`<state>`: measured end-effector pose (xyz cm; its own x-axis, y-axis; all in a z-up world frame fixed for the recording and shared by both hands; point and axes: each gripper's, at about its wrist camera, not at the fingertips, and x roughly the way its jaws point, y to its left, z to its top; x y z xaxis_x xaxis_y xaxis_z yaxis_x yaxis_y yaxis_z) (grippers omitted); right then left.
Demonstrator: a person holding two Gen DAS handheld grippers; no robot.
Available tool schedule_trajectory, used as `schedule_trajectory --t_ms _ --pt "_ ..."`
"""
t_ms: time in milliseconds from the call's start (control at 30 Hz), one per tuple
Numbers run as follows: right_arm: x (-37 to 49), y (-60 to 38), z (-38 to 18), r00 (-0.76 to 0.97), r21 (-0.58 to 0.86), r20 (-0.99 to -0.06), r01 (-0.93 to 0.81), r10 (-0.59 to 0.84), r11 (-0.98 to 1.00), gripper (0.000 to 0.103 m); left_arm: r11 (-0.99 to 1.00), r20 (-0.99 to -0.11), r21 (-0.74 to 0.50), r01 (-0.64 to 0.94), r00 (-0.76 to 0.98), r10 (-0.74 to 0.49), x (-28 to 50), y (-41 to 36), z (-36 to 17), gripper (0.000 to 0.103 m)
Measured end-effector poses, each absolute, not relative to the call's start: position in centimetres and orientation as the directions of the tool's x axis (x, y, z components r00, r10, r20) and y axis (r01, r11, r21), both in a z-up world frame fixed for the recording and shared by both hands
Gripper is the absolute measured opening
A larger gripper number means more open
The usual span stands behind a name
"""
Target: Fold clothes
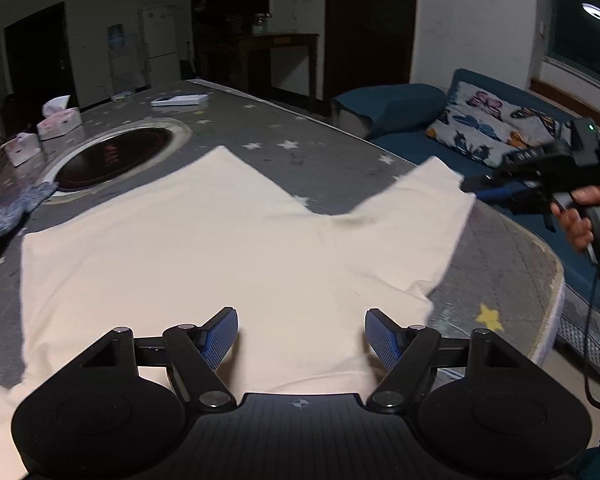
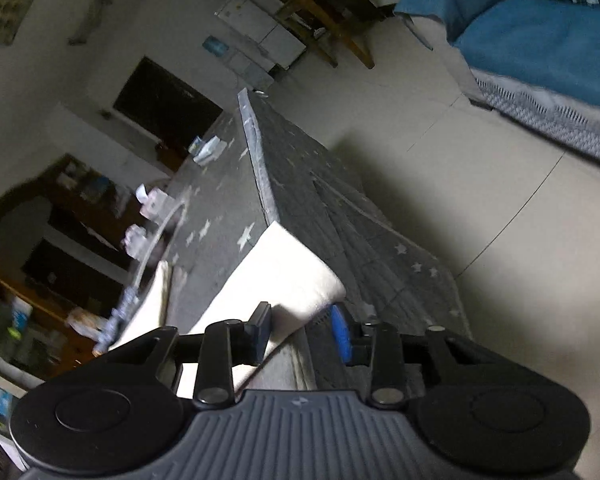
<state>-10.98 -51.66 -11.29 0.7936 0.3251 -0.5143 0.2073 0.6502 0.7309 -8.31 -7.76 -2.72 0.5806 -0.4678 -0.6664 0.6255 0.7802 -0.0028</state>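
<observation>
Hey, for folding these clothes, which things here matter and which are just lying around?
For the job:
- cream garment, spread flat
- left gripper, open above its near edge
- right gripper, open at the garment's corner

Lying about:
- two tissue boxes
- flat white box
- blue-grey cloth
- butterfly pillow

Left gripper [image 1: 301, 334]: matte black linkage arms, silver pivot screws, blue cross-hatched fingers [image 1: 220, 336]. Ribbed dark-grey base plate with a small crosshair mark, flanked by two round black housings. Right gripper [image 2: 300, 330]: same build, blue pads [image 2: 339, 334], grey ribbed plate. Seen from the left camera it's a black body with a green LED, grey handle and a black cable hanging down. Right hand [image 1: 580, 216]: bare skin.
</observation>
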Motion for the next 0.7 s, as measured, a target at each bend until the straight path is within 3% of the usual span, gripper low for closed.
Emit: schedule_trajectory --t_ms 67,167,600,700 --pt "-11.1 -51.9 -11.5 0.803 0.743 -0.497 0.200 0.328 0.639 0.010 0.770 -0.670 -0.004 0.638 0.570 -0.476 -8.5 -8.4 -2.9 0.073" --pt "-11.2 -52.2 -10.8 0.818 0.734 -0.487 0.194 0.305 0.651 0.004 0.754 -0.675 -0.005 0.657 0.554 -0.487 -8.8 -9.4 -3.2 0.073" --pt "-9.7 -50.2 -4.3 0.855 0.696 -0.415 0.079 0.311 0.714 0.003 0.723 -0.657 -0.019 0.690 0.537 -0.530 -9.9 -10.3 -3.2 0.078" --pt "-9.1 -49.4 -2.7 0.858 0.683 -0.402 0.048 0.321 0.728 0.003 0.719 -0.649 -0.023 0.695 0.536 -0.539 -10.2 -10.3 -3.1 0.085"
